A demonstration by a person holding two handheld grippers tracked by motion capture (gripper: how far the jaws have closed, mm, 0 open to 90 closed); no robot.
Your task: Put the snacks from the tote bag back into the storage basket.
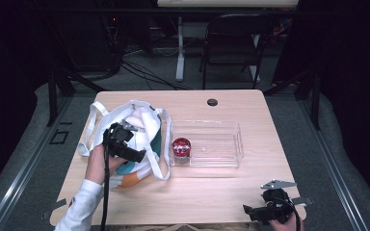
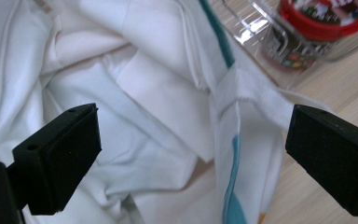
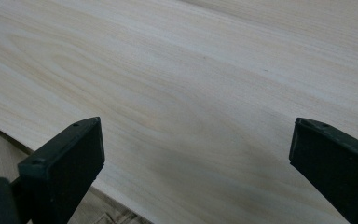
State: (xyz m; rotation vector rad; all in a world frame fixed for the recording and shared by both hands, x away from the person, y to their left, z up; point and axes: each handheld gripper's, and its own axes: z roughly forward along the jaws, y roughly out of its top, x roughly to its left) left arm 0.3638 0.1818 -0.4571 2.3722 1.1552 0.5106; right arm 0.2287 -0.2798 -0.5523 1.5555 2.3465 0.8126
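Observation:
A white tote bag (image 1: 139, 122) with teal and orange print lies on the left of the wooden table (image 1: 212, 187). My left gripper (image 1: 137, 154) hovers over the bag's open mouth with its jaws open wide. In the left gripper view the bag's crumpled white cloth (image 2: 135, 98) and one strap (image 2: 256, 93) lie between the jaws of that gripper (image 2: 191, 140). A red-lidded jar (image 1: 181, 147) (image 2: 326, 16) stands in the left end of a clear plastic tray (image 1: 231, 144) (image 2: 256, 28), just right of the bag. My right gripper (image 1: 250, 211) (image 3: 193, 149) is open over bare wood near the front right corner.
A round cable hole (image 1: 212, 102) is near the table's far edge. A dark chair (image 1: 231, 38) and a white desk leg (image 1: 179, 48) stand beyond the table, with cables on the floor. The table's front edge (image 3: 9, 135) runs close under my right gripper.

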